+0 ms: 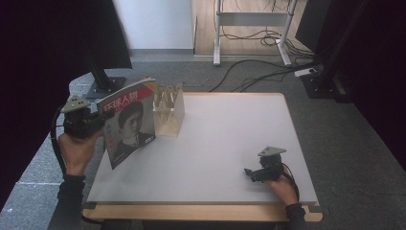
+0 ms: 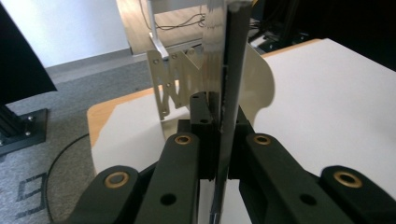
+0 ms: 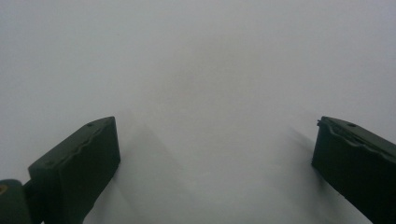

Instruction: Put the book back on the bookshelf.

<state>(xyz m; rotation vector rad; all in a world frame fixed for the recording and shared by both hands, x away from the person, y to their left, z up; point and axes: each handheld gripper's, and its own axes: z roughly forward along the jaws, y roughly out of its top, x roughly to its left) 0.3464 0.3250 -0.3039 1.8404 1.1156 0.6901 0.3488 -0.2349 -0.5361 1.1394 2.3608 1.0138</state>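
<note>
I hold a gripper in each hand. My left gripper [image 1: 98,120] is pinching a magazine [image 1: 129,122] by its edge. The 2 black jaws are pressed tight on it, one on each side, and in the left gripper view the magazine [image 2: 229,70] shows edge-on, standing straight up between them.

The magazine is up in the air over the left edge of the table [image 1: 215,143]. It stands upright and leans a little. Its cover faces me and has a red part at the top with white letters and a photo of a person below.

Just beside the magazine, on the far left part of the table, stands a pale wooden rack [image 1: 170,112] with slots. In the left gripper view the rack [image 2: 175,79] is right behind the magazine.

My right gripper [image 1: 250,173] rests on the table near the front right corner, well apart from the magazine. Its jaws are spread wide, with just the bare white table top [image 3: 205,70] between them.
</note>
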